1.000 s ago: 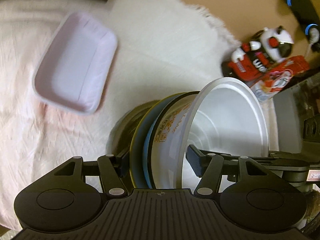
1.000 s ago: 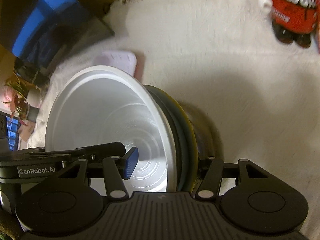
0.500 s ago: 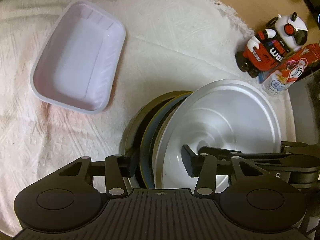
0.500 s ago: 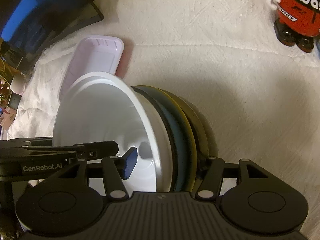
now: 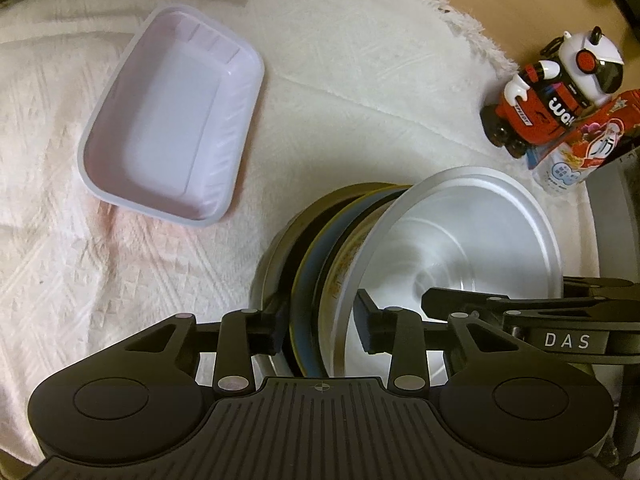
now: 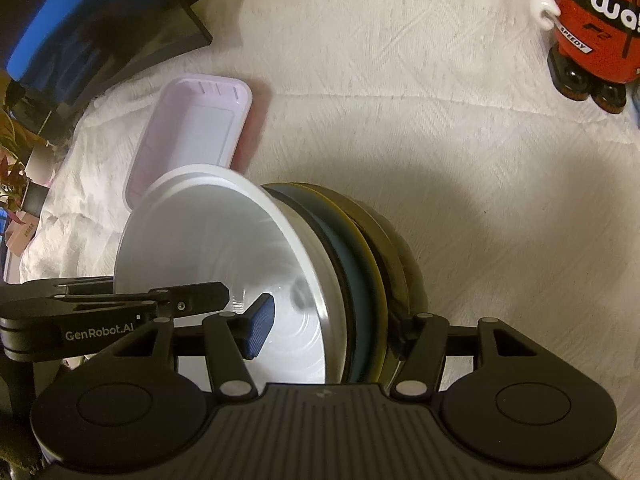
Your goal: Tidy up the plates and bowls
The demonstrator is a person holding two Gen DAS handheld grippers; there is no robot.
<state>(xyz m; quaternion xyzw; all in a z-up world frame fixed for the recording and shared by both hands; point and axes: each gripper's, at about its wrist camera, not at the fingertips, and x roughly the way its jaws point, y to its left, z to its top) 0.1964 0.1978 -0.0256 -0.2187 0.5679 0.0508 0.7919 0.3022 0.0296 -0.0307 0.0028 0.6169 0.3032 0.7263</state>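
A stack of dishes, with a white bowl (image 5: 472, 236) on blue, yellow and dark plates (image 5: 308, 264), is held between both grippers just above the white cloth. My left gripper (image 5: 320, 330) is shut on the stack's rim, one finger inside the bowl, one under the plates. My right gripper (image 6: 332, 330) is shut on the opposite rim of the stack (image 6: 356, 264) the same way. Each gripper shows in the other's view. A pale lilac rectangular tray (image 5: 172, 120) lies on the cloth to the left, and shows behind the bowl in the right wrist view (image 6: 196, 136).
A white textured cloth (image 5: 360, 80) covers the table. A red, white and black robot toy (image 5: 556, 92) and a printed packet (image 5: 588, 148) stand at the right edge; the toy (image 6: 592, 28) shows far right. A dark monitor (image 6: 80, 28) stands at the back left.
Both grippers have lowered the held stack toward the cloth and tilted it more level. The lilac tray and the toy appear nearer and sharper.
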